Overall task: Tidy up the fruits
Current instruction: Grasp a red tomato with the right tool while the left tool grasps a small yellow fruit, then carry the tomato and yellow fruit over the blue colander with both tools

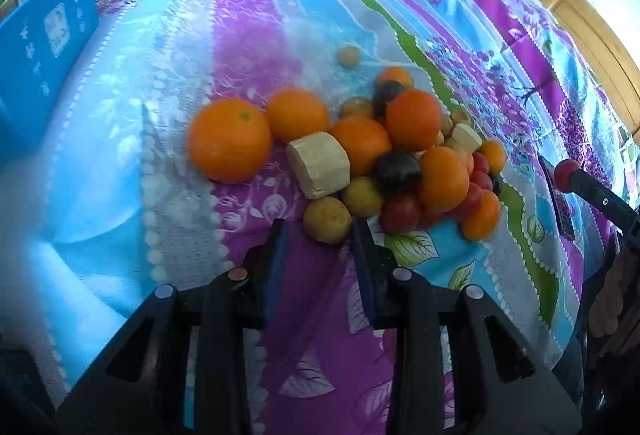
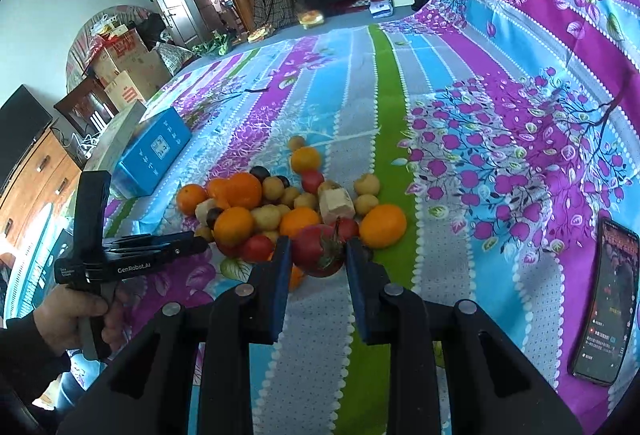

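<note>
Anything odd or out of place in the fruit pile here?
Yes. Two pale cut blocks lie among the round fruit, unlike the oranges beside them. One small yellow fruit sits apart beyond the heap. A phone lies on the bedspread.

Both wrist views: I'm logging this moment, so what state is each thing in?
Right gripper: jaws shut on the red tomato.
Left gripper: jaws around the yellow fruit, contact unclear.
Fruit pile: heaped, unsorted.
Phone: screen on, lying flat.
Blue box: closed.
</note>
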The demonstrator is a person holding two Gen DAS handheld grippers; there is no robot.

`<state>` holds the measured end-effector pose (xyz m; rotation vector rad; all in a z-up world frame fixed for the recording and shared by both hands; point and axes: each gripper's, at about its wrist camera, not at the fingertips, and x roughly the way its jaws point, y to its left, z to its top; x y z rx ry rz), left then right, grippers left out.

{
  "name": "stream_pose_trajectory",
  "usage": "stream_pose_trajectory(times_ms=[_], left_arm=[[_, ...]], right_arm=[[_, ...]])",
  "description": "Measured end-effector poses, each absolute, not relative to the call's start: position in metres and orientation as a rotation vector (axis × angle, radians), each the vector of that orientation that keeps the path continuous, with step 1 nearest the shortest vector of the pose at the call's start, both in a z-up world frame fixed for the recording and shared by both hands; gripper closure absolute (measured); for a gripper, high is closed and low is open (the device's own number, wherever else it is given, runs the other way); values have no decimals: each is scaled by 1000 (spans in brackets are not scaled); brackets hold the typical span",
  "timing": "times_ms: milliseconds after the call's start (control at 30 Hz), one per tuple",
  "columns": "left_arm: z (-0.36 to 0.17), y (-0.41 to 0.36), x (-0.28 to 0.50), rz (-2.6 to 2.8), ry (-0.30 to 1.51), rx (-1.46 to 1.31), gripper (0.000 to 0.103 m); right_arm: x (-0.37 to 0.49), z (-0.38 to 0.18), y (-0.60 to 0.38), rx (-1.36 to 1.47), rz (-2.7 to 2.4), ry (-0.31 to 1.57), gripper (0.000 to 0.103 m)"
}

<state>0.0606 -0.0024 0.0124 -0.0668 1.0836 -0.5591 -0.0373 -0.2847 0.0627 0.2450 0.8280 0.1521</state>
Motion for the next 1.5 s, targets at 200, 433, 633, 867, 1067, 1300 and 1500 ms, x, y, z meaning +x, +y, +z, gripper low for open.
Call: stream_pose_trajectory(times_ms=[200,433,633,867,1067,1300,1500], left_arm=[[7,-16,65,-570,1069,-17,70],[8,-19,62,-569,1050,-27,76],[41,-15,40,-532,967,-19,76],[113,5,8,-407,846,11,76],[150,28,-5,-315,804,-4,76],[180,71,-20,-230,761,-51,76],[203,114,-34,-150,716,-89,76]], right_arm=[[-33,59,-280,254,168,830,73],[-35,58,-275,259,161,836,73],[-40,74,-264,196,125,811,73],[-41,104,-244,153,73,787,73],[-37,134,-212,143,87,770,73],[-37,168,-170,106,135,733,73],[-39,200,-121,63,212,691,73]])
